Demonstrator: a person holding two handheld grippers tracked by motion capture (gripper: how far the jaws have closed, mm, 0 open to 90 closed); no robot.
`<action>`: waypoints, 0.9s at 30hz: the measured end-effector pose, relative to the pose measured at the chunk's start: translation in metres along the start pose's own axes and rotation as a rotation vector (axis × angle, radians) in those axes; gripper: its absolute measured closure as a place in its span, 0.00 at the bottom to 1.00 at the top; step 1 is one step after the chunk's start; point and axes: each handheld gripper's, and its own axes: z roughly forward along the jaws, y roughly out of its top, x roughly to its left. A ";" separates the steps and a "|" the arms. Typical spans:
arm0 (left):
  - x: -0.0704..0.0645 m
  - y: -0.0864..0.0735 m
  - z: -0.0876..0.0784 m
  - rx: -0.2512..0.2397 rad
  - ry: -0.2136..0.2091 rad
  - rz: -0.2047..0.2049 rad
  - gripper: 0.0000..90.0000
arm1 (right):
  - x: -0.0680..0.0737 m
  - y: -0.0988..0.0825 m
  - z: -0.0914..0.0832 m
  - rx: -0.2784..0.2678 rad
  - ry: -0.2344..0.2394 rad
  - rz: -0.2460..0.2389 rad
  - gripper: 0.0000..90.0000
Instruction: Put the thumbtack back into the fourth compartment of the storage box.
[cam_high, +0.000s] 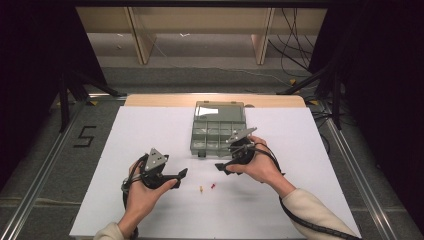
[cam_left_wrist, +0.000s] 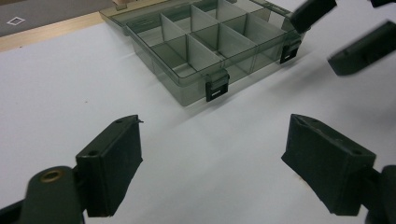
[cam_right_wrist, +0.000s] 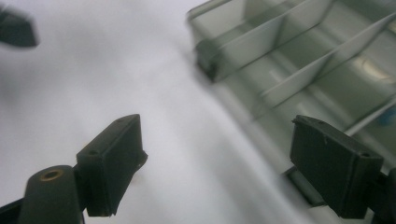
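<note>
My right tongs (cam_high: 222, 168) gape wide, empty, just beside the divided box (cam_high: 217, 129). My left tongs (cam_high: 182, 175) also wide, empty, near two small pieces (cam_high: 207, 188).

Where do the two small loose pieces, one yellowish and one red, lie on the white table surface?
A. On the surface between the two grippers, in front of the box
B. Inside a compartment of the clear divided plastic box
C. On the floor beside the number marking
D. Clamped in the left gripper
A: in the high view the small yellowish piece and the small red piece lie on the white table surface, nearer the person than the clear divided plastic box, between the open left gripper and right gripper.
</note>
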 end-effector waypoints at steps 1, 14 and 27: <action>0.000 0.000 0.000 0.000 -0.003 -0.002 0.20 | 0.005 -0.003 0.002 0.001 0.001 -0.009 0.20; -0.001 0.000 0.001 0.003 -0.004 -0.003 0.20 | 0.036 -0.018 0.026 0.112 0.092 -0.155 0.24; -0.001 0.001 0.001 0.009 -0.011 0.023 0.20 | 0.047 -0.020 0.040 0.146 0.101 -0.264 0.34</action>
